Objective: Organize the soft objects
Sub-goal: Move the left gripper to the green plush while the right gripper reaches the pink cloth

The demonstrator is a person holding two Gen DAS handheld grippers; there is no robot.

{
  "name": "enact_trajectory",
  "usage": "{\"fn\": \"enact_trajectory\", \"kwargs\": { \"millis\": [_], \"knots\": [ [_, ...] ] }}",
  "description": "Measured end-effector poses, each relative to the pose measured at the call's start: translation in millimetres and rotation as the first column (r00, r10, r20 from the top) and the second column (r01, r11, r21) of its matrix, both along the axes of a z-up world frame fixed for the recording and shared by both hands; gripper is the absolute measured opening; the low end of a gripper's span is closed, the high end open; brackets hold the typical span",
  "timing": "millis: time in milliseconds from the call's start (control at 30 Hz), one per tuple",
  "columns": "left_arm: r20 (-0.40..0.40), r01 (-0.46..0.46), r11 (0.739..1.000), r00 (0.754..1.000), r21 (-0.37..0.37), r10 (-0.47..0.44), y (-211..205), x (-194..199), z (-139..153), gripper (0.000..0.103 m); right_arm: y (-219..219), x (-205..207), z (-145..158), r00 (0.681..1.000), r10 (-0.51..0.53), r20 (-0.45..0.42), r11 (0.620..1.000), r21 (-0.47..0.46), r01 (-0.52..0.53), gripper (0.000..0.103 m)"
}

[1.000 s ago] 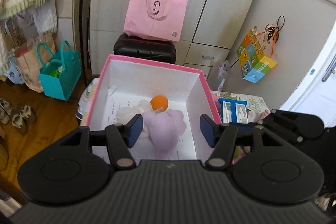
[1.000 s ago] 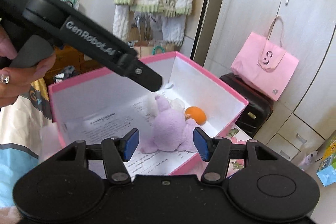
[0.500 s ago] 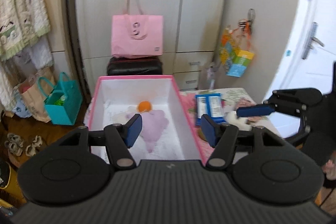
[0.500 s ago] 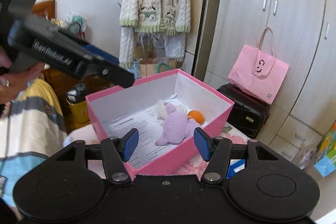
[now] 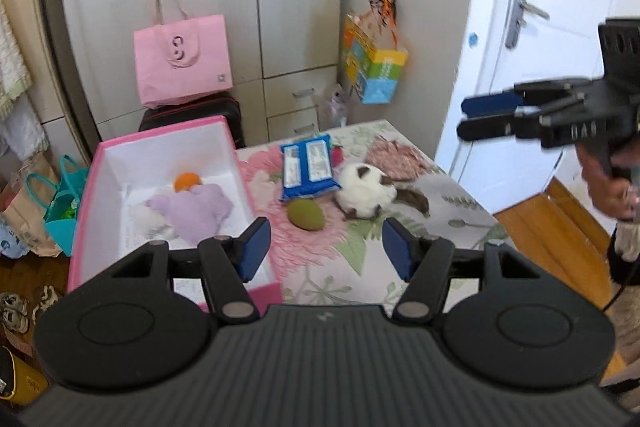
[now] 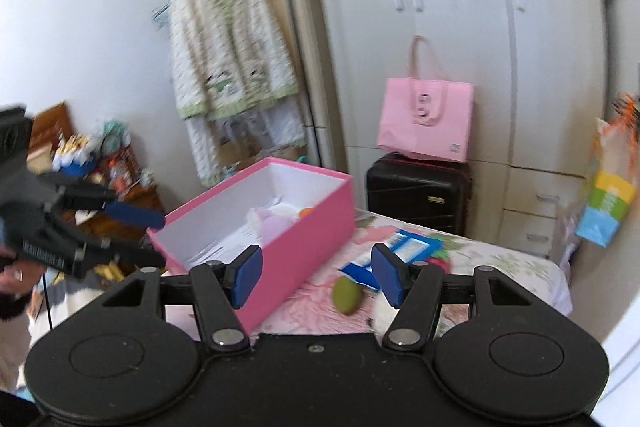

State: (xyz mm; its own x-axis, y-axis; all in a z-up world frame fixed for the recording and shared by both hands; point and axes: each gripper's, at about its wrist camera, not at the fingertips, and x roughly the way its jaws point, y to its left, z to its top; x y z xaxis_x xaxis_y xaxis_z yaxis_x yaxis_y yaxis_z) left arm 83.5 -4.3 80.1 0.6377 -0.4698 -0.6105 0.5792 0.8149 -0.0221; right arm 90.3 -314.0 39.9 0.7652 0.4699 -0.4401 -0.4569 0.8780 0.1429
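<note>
The pink box [image 5: 160,151] on the tabletop [image 5: 440,187] holds a purple plush [image 5: 196,207] and an orange ball [image 5: 186,180]. Beside the box lies a white plush [image 5: 366,189]. Left claw [image 5: 324,251] and right claw [image 6: 314,275] both gape, empty.

Bright daylight, motion blur, fisheye-warped edges.
</note>
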Motion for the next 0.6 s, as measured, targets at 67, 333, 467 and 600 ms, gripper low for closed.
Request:
{"fn": "enact_trajectory", "kwargs": {
  "millis": [67,333,467,600],
  "knots": [
    [0.006,-0.001,1.0,1.0,0.017,0.001,-12,-1,-9,0.061,-15,0,-8,1.0,-0.028,-0.008,0.999,0.025,0.028,0.066],
    [0.003,-0.034,0.998,0.999,0.058,0.034,-46,3,-47,0.061,-48,3,-54,0.994,-0.102,-0.038,0.993,0.055,0.104,0.068],
    [-0.024,-0.058,0.998,0.998,0.04,0.059,-62,14,-64,0.061,-57,11,-75,0.994,-0.101,-0.044,0.991,0.08,0.104,0.07],
    [-0.018,-0.107,0.994,0.994,0.038,0.108,-77,27,-82,0.061,-60,14,-91,0.992,-0.13,-0.001,0.991,0.033,0.13,0.073]
  ]
}}
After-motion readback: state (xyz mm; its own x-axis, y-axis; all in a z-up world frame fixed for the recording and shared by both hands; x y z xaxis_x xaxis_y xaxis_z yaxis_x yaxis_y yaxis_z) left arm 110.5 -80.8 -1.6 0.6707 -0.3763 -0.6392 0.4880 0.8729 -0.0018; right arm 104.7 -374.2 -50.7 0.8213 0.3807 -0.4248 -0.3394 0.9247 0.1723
